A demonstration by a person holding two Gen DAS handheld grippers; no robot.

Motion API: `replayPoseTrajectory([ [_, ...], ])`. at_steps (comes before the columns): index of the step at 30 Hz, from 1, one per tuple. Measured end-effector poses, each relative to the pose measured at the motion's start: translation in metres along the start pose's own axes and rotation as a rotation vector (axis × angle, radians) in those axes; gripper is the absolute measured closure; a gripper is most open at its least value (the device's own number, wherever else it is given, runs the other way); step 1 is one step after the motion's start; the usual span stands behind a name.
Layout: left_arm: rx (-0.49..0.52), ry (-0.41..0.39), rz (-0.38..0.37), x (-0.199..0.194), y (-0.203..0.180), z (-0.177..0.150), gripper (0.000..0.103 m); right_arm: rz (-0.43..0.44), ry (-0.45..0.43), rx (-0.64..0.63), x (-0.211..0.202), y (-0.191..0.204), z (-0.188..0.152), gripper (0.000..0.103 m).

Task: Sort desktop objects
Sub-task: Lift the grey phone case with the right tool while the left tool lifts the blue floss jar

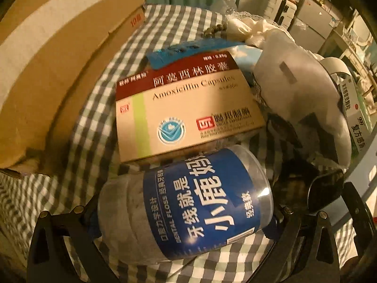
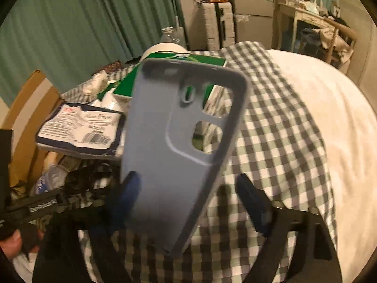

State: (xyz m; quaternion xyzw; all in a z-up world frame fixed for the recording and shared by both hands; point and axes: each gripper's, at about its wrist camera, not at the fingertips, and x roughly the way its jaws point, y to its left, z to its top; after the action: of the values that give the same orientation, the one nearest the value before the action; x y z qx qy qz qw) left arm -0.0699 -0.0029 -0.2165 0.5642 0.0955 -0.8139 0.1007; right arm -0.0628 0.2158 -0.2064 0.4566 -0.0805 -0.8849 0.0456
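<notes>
Your left gripper [image 1: 186,214] tips steeply down, jaws wide around the floss jar [image 1: 188,202], grip unclear | right gripper [image 2: 188,202] angled down, phone case [image 2: 181,146] between parted jaws, grip unclear.

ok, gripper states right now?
Left gripper: around the dental floss jar; whether it grips cannot be told.
Right gripper: open; phone case between the fingers, one pad clear.
</notes>
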Motion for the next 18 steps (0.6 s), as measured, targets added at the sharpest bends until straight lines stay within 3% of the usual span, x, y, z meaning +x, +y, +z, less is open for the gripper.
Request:
replayPoseTrajectory([
  [2, 0.009, -0.013, -0.008, -0.003, 0.002, -0.001, 0.002, 0.002, -0.011, -0.031, -0.003, 0.007, 0.000, 0.046],
  [5, 0.016, -0.014, -0.030, -0.008, 0.005, -0.002, 0.003, -0.027, -0.044, -0.096, -0.012, 0.022, -0.002, 0.060],
  [11, 0.042, -0.068, -0.027, -0.026, 0.008, -0.003, 0.003, -0.018, -0.059, -0.138, -0.025, 0.035, -0.004, 0.080],
  [18, 0.063, -0.153, -0.033, -0.057, -0.004, -0.005, 0.003, 0.005, -0.075, -0.131, -0.041, 0.034, -0.004, 0.092],
])
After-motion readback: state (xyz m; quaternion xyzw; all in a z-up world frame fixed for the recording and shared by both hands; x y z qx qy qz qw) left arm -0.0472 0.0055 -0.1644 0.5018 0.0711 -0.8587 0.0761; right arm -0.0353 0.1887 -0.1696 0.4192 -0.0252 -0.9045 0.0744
